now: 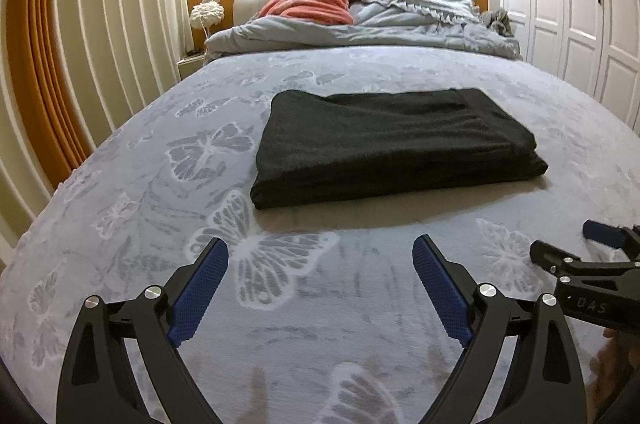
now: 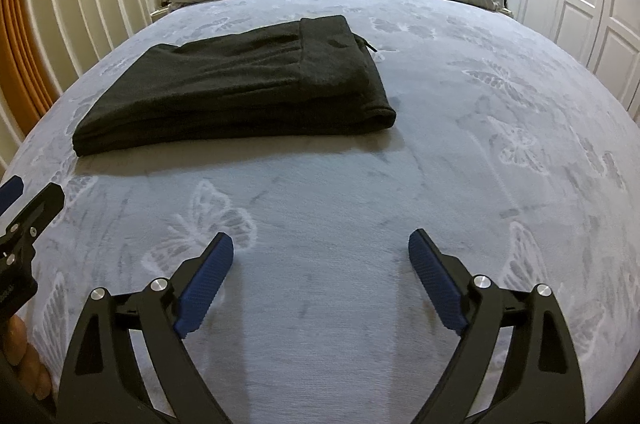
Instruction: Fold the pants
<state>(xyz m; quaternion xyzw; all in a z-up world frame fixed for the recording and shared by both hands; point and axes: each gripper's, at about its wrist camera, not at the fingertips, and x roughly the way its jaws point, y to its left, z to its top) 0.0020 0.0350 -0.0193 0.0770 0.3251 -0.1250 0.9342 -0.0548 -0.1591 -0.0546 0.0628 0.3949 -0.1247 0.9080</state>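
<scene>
- Butterfly-patterned grey bedspread (image 1: 132, 160) covers the bed we work on; the black pants (image 1: 392, 140) lie on it as a compact folded stack, about midway up the bed and well clear of its side edges.
- Our left hand-held gripper (image 1: 320, 264) and right hand-held gripper (image 2: 320, 256) both hover near the foot edge with jaws wide apart and nothing between them, well short of the pants.
- We judge the fold nearly or fully done. The main risk is reaching in again: a finger snagging the top layer, or the drawstring end (image 2: 370, 45) at the far corner, would drag the stack open.
- Soft bedding may also let the layers slide if pressed unevenly.
- Toward the head edge sit a rumpled grey duvet (image 1: 360, 32) and a pink blanket (image 1: 312, 2); nothing lies between us and the pants.
- White wardrobe doors (image 1: 568, 4) stand beyond the right edge, curtains (image 1: 100, 24) beyond the left.
</scene>
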